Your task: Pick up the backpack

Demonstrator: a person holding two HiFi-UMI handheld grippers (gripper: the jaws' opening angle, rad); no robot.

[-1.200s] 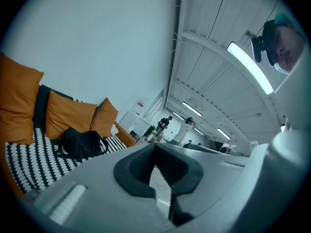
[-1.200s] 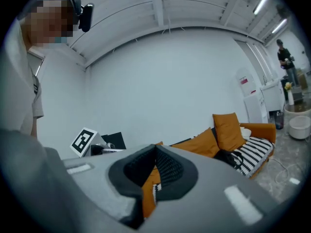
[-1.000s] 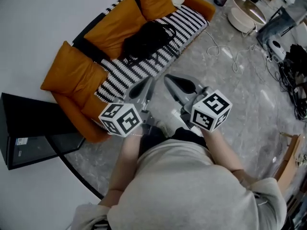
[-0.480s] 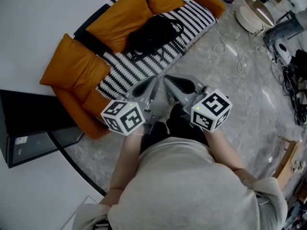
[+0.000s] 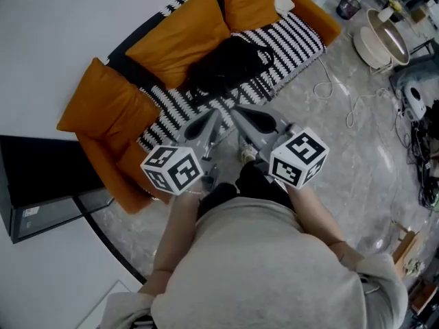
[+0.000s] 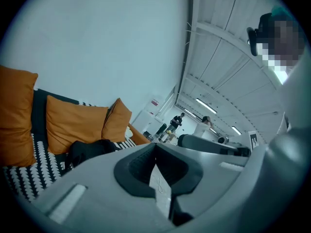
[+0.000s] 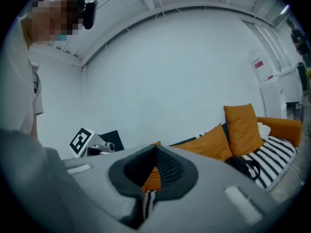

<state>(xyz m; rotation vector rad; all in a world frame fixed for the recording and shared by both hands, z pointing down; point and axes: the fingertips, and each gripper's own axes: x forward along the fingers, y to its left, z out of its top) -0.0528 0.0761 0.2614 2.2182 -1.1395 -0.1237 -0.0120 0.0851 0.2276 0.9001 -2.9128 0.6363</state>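
Black backpack point(image 5: 230, 64) lies on striped sofa point(image 5: 295, 36) seat, upper centre of head view, orange cushions point(image 5: 178, 36) just behind it. Left gripper point(image 5: 206, 120) and right gripper point(image 5: 236, 112) side by side at frame centre, tips pointing toward sofa, near backpack but apart from it. Left jaws pressed together, nothing between. Right jaws likewise together at tips, empty. Grey marbled floor point(image 5: 343, 156) at right.

L gripper point(image 6: 156, 152) fingers together, black backpack point(image 6: 90, 150) on striped sofa point(image 6: 19, 183) ahead.
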